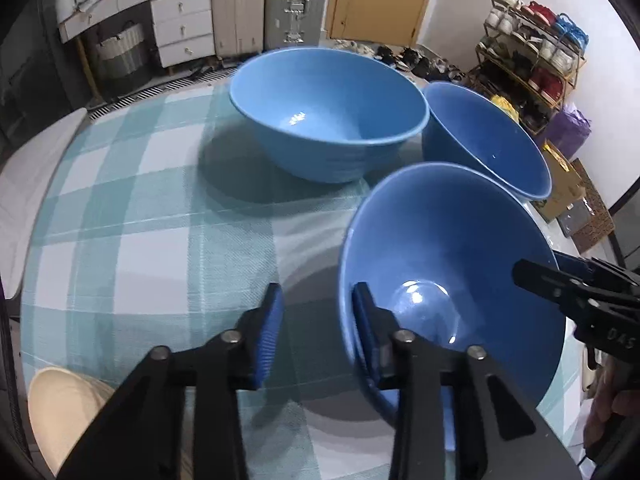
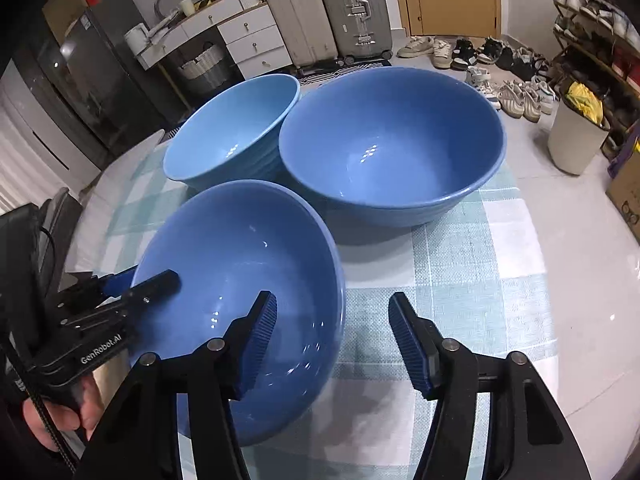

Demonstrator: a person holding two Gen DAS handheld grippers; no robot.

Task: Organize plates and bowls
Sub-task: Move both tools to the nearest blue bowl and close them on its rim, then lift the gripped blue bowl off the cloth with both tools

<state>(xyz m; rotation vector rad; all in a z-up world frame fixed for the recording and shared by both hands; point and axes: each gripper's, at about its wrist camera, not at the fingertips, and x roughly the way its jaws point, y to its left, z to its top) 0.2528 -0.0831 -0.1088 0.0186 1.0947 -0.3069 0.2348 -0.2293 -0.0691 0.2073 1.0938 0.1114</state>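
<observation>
Three blue bowls stand on a teal-and-white checked tablecloth (image 1: 140,220). The near dark blue bowl (image 1: 460,240) (image 2: 240,248) is tilted. My left gripper (image 1: 318,320) straddles its left rim, one finger inside the bowl and the other outside, with a gap at the outer pad. My right gripper (image 2: 334,328) straddles the opposite rim the same way, its outer finger well clear of the wall. Each gripper also shows at the edge of the other's view. Behind stand a light blue bowl (image 1: 332,108) (image 2: 232,128) and a wider blue bowl (image 1: 492,136) (image 2: 392,140), touching each other.
A cream round object (image 1: 60,400) lies at the table's near left edge. Beyond the table are suitcases (image 2: 352,12), a white drawer unit (image 1: 184,28), a shoe rack (image 1: 532,64), shoes on the floor and a white bin (image 2: 576,136).
</observation>
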